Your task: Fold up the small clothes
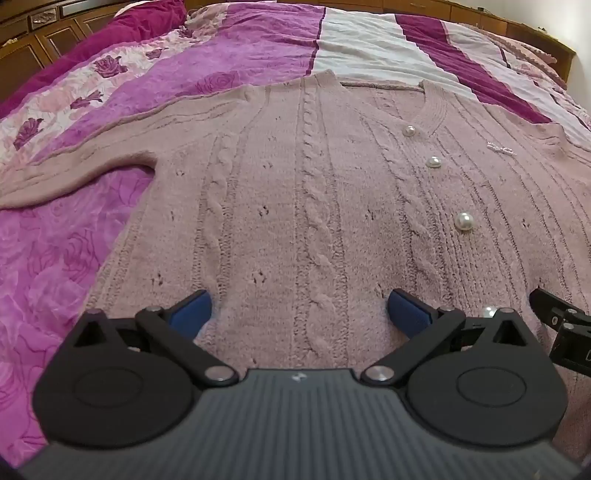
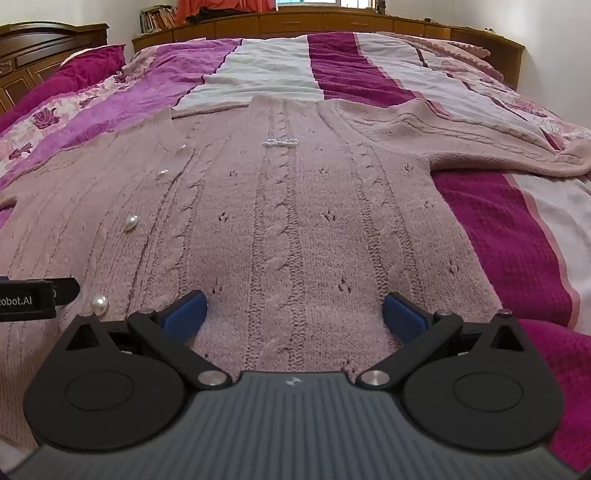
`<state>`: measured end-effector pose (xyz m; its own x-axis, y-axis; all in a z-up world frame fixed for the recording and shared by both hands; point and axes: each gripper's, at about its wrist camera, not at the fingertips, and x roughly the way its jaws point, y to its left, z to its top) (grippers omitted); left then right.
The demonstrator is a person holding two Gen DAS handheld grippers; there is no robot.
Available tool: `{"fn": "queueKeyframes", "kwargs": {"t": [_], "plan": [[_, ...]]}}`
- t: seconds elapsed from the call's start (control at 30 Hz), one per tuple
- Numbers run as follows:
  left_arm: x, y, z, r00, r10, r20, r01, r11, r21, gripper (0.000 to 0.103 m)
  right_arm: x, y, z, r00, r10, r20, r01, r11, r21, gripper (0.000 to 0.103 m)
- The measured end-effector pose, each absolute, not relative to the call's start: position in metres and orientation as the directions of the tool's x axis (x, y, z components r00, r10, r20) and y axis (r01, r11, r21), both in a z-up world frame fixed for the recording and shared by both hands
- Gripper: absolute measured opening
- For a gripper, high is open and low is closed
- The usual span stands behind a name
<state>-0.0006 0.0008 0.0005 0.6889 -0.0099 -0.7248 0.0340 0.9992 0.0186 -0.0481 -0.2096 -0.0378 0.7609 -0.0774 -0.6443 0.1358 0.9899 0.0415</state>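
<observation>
Lying flat and face up on the bed (image 2: 517, 258), a pink cable-knit cardigan (image 1: 295, 206) is spread across the striped magenta, white and rose-print cover, its hem toward the near edge and its neckline pointing to the far side, where wooden cabinets (image 2: 332, 20) run along the wall. Both sleeves are stretched out sideways: one runs off toward the bed's left edge (image 1: 74, 166), the other lies rumpled toward the right edge (image 2: 480, 144). A row of pearl buttons (image 1: 464, 221) goes down the front, and a small beaded bow (image 2: 279, 141) sits on the chest. Two tools hover side by side over the hem, neither holding anything. The left tool (image 1: 299, 310) has its blue pads (image 1: 192, 314) spread wide apart above the knit, on the left half of the garment. The right tool (image 2: 293, 314) is just as wide open, its pads (image 2: 404, 317) over the right half, close to the cardigan's side seam. From the left wrist view, the edge of the right tool shows just beside it at the lowest button; from the right wrist view, the left tool's black casing pokes in likewise.
</observation>
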Motion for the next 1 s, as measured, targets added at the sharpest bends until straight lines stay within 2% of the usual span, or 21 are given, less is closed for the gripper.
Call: {"fn": "queueKeyframes", "kwargs": {"t": [1.0], "plan": [[-0.0025,-0.0011,0.0010,0.692,0.001,-0.721,0.038,0.999,0.038,0.103,-0.0484,-0.2086,-0.0386,0.766,-0.081,-0.638,0.136,0.990,0.038,0.103]]}}
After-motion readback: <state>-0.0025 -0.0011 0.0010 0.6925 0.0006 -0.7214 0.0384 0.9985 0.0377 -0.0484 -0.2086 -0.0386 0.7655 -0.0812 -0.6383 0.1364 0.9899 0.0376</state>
